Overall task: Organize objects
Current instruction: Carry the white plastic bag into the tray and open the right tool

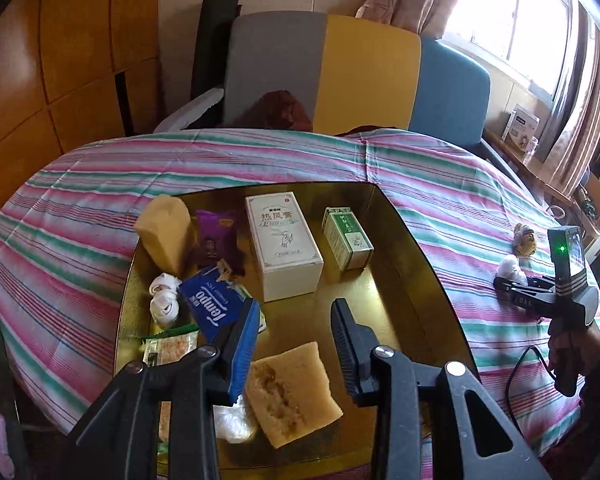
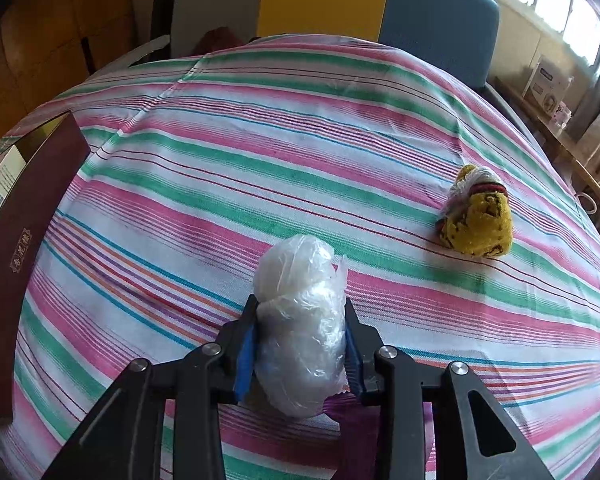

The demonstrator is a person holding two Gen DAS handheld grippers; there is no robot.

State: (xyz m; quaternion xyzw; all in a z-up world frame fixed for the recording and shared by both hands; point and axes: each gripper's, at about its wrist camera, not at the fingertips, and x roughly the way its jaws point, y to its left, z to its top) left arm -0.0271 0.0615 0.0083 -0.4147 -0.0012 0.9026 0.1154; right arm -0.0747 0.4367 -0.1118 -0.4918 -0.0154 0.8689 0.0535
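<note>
Nearest the left wrist camera, the left gripper [image 1: 296,340] hangs over a shallow box [image 1: 404,240] with a gold lining, its jaws parted and nothing between them. Directly under the fingers lies a tan sponge-like slab [image 1: 296,392], porous and square, beside a crumpled bit of clear plastic [image 1: 234,420]. Farther in, the box holds one tall white carton [image 1: 286,240] printed with characters, one smaller green-and-white carton [image 1: 347,238], one blue Tempo tissue pack [image 1: 214,304], one purple wrapper [image 1: 216,236], one tan wedge-shaped block [image 1: 168,232], two small white rolls [image 1: 165,296] and a green-edged snack packet [image 1: 168,346]. From the right wrist camera the box's outer wall is dark maroon with gold lettering.

Seen from the right wrist camera, the right gripper [image 2: 300,344] is clamped on a white bundle wrapped in crinkled clear plastic [image 2: 300,320], its blue-edged pads pressing both sides; the bundle rests on the striped cloth [image 2: 260,160], pink, green and white, well apart from the box. One yellow knitted toy [image 2: 476,216] with a white tassel lies on the cloth near the bundle, apart from it.
</note>
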